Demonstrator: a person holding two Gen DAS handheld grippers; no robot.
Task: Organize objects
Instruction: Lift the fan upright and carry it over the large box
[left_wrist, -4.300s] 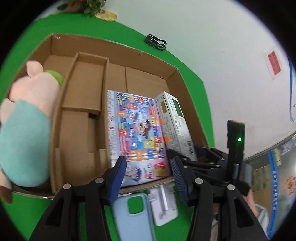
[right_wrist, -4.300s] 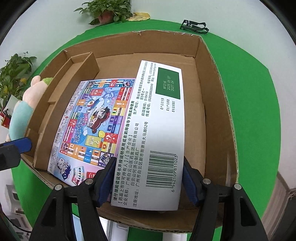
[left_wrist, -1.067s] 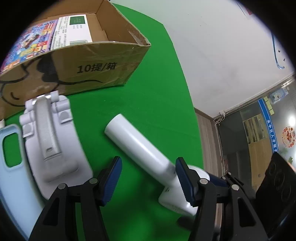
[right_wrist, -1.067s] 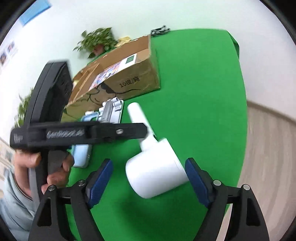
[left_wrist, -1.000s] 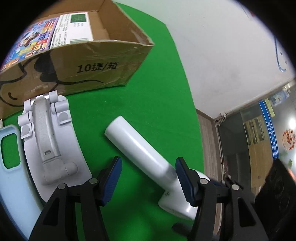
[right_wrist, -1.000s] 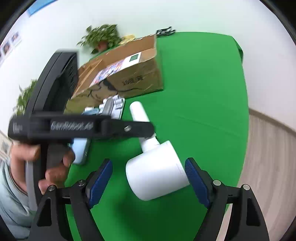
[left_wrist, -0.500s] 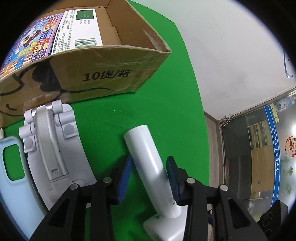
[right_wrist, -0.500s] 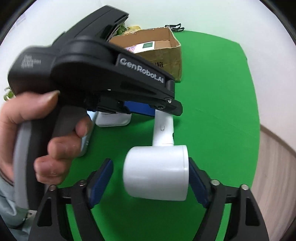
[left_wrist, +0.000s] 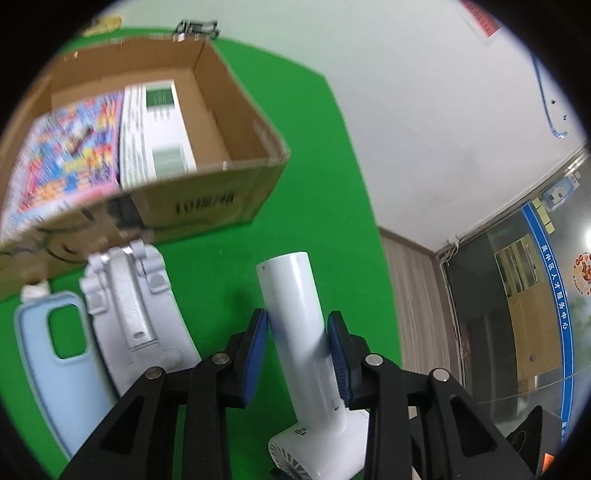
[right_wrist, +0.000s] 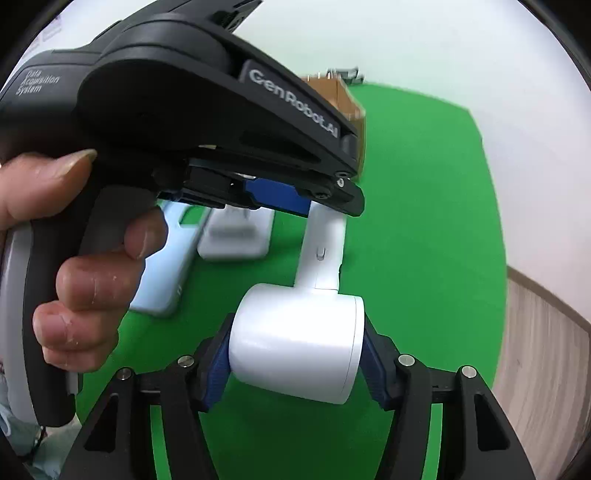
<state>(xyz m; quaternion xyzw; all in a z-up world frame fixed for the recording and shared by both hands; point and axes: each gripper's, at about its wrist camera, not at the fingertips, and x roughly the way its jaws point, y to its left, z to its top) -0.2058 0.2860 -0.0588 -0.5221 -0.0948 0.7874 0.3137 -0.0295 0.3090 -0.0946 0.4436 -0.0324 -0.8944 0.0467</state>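
A white hair dryer (left_wrist: 288, 280) is held between both grippers over the green cloth. My left gripper (left_wrist: 297, 321) has its blue pads pressed on either side of the handle, and its jaws are still closing. My right gripper (right_wrist: 295, 343) clamps the round barrel (right_wrist: 295, 325) from both sides, its jaws also still closing. In the right wrist view the handle (right_wrist: 321, 243) runs up to the left gripper's blue pad (right_wrist: 277, 195). A person's hand (right_wrist: 85, 258) grips that tool. The open cardboard box (left_wrist: 240, 107) lies beyond to the left.
Inside the box lie a colourful game board (left_wrist: 62, 155) and a white printed carton (left_wrist: 155, 129). In front of the box sit a white folding stand (left_wrist: 133, 314) and a pale blue phone case (left_wrist: 48, 354). The green cloth ends at a wooden floor (left_wrist: 406, 295) on the right.
Both grippers have narrowed onto the hair dryer, the left on its handle and the right on its barrel. The dryer swung so its handle points at the box, and the left view has risen.
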